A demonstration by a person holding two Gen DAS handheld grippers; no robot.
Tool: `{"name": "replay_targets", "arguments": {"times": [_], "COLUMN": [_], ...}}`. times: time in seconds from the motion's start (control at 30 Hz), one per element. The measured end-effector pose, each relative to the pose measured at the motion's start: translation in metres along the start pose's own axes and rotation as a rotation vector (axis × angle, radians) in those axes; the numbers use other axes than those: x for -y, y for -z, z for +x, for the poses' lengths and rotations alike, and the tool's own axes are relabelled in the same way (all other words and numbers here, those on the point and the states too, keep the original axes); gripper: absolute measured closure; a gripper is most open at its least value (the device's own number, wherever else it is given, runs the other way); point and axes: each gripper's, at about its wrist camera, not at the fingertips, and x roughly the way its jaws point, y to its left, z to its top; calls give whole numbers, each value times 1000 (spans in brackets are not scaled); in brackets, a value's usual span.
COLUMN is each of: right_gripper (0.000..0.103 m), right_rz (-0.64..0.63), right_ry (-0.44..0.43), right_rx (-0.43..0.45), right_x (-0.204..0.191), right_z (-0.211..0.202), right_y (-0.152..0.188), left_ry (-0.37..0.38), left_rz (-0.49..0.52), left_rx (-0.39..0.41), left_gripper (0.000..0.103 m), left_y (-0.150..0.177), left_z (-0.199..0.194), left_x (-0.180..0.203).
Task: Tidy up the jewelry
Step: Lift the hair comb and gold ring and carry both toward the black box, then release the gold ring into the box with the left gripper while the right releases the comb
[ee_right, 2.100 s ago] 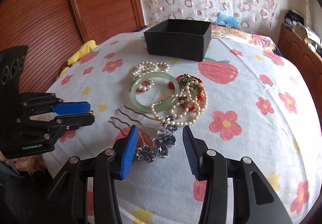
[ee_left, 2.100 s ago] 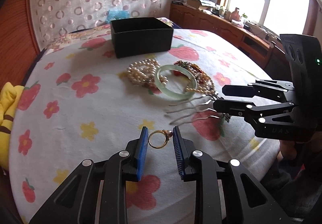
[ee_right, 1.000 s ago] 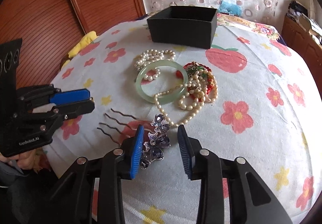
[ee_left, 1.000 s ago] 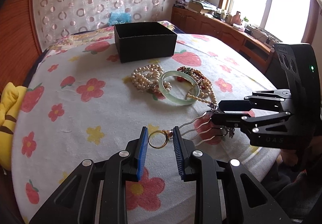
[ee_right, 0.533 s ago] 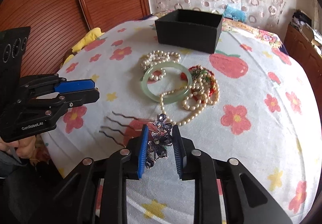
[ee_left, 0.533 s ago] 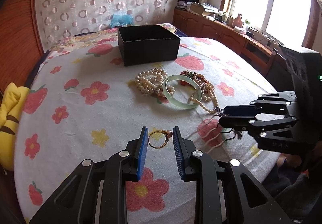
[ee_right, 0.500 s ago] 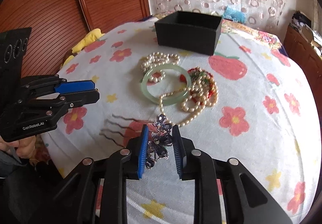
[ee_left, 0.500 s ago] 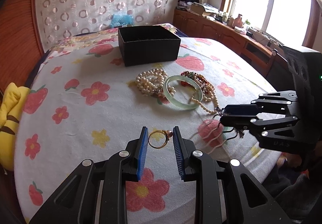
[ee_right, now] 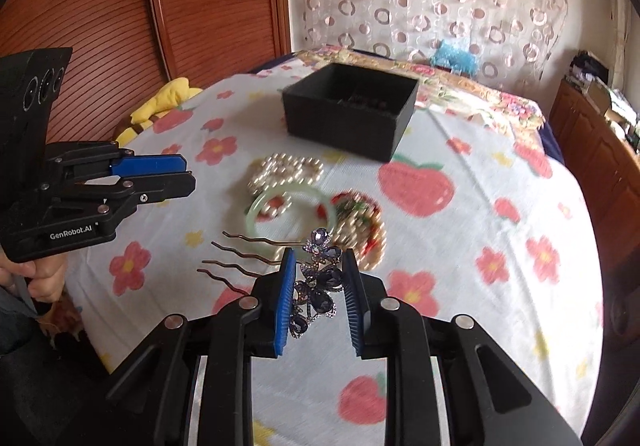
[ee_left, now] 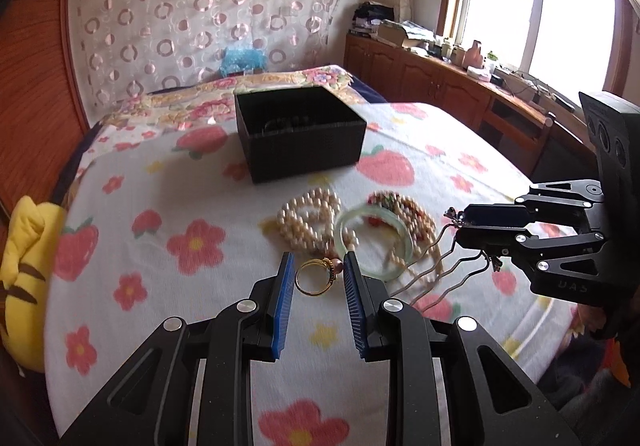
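**Two grippers, both loaded up over the bed**

Two pieces are held right now. The left gripper [ee_left: 318,280] has its blue fingers [ee_left: 283,306] pinched on a gold ring [ee_left: 316,277] with a small pinkish stone, held above the flowered bedspread [ee_left: 132,246]. The right gripper [ee_right: 317,292] has its fingers closed on the purple jeweled head of a hair comb [ee_right: 316,282], wavy metal prongs sticking out to the left, lifted clear of the bed. In the left wrist view you can see that same comb's prongs dangling below the right gripper's fingers.

On the bedspread lies the rest of the pile: a pale green bangle [ee_right: 286,219], a bunch of pearl strands [ee_right: 286,169] just behind it, and a red beaded piece [ee_right: 358,217] touching the bangle's right side. The black open box [ee_right: 350,111] sits well behind the pile. There's something dark inside it, can't make out what. A yellow plush [ee_left: 20,278] is off at the bed's left edge.
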Motion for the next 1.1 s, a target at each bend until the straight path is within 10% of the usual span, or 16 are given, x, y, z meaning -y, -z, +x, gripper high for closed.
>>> {"name": "replay_targets", "arguments": {"times": [1.1], "right_gripper": [77], "right_rz": [31], "right_ry": [138], "right_rx": [121], "right_x": [89], "right_z": [31], "right_y": [-120], "left_ry": [-75], "left_rz": [23], "left_rx": [7], "left_gripper": [79], "left_y": [-126], "left_z": [93], "left_x": [-28]}}
